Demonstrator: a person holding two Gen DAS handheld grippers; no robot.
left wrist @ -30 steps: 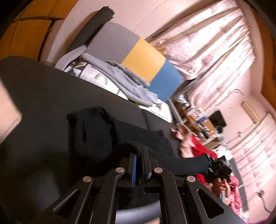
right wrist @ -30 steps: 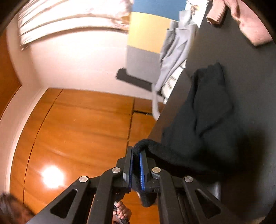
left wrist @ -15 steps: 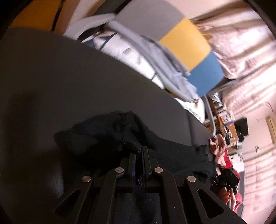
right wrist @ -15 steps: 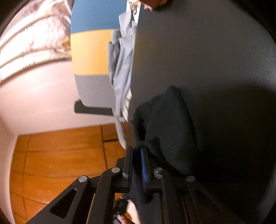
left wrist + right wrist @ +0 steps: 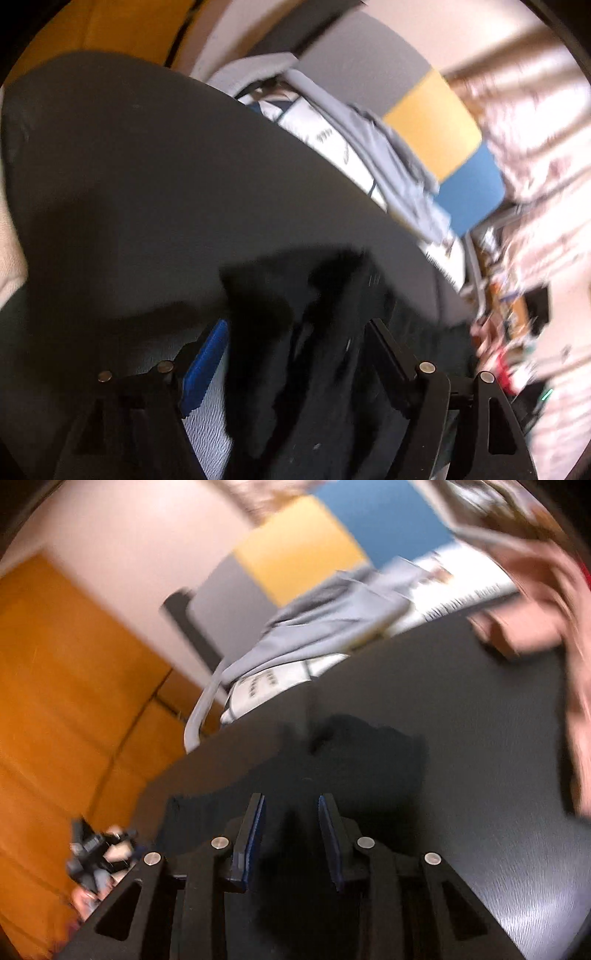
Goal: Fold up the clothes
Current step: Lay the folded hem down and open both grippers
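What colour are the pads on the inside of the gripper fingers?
Blue pads, clearest in the right wrist view.

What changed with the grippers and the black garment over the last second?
Both grippers let go: the left gripper and right gripper, earlier clamped on the black garment, now stand open with the cloth loose between their fingers. The garment stays on the dark table.

Both grips released since a second ago: left gripper (image 5: pixel 295 354) fingers, then clamped on the black garment (image 5: pixel 314 332), now spread wide, cloth loose between them. Right gripper (image 5: pixel 291 827) fingers likewise parted; garment (image 5: pixel 365 760) dropped onto bench (image 5: pixel 480 709) ahead of fingertips.
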